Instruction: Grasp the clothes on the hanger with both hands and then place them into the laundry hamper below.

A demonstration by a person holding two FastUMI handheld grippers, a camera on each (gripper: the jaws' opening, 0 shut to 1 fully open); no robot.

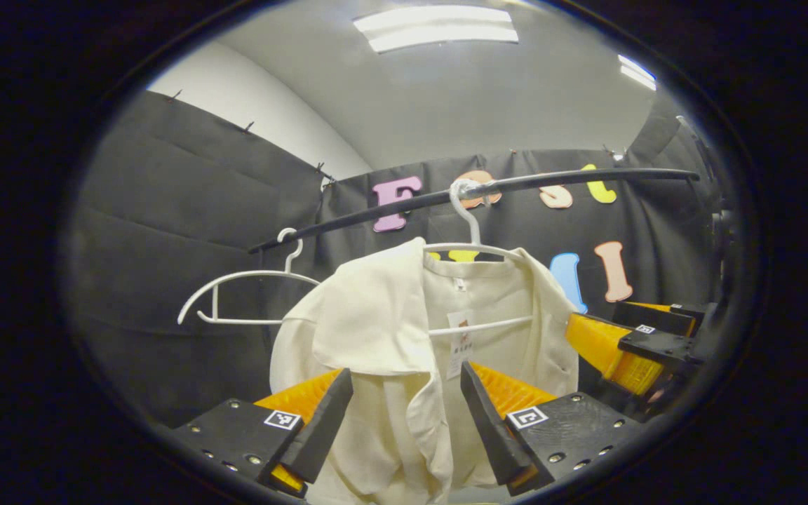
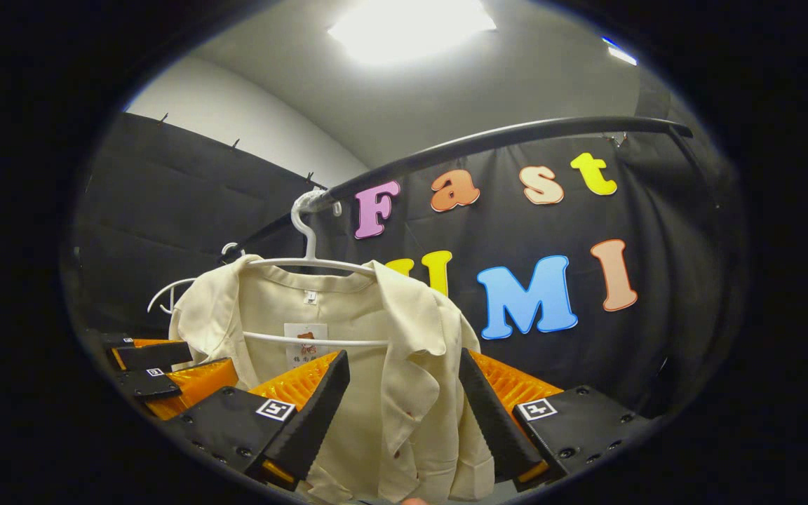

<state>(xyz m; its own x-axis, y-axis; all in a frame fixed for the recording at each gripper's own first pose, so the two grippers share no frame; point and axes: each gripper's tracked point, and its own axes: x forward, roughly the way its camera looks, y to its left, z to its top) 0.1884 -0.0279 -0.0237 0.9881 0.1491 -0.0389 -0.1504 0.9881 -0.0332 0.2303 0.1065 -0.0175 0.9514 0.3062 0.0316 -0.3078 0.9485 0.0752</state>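
Observation:
A cream shirt (image 1: 369,315) hangs on a white hanger (image 1: 473,228) hooked over a black rail (image 1: 558,180). My left gripper (image 1: 406,421) is open, its fingers standing either side of the shirt's left front panel without pressing it. Farther right, the right gripper (image 1: 607,337) is by the shirt's other edge. In the right gripper view the same shirt (image 2: 411,330) hangs from its hanger (image 2: 306,242) on the rail (image 2: 495,139). My right gripper (image 2: 404,417) is open around the right front panel. The left gripper (image 2: 165,375) is low at the left.
An empty white hanger (image 1: 239,298) hangs on the rail left of the shirt, also seen as the empty hanger (image 2: 165,291) behind the shirt's shoulder. Black cloth walls close in behind and at both sides. Ceiling lights are overhead.

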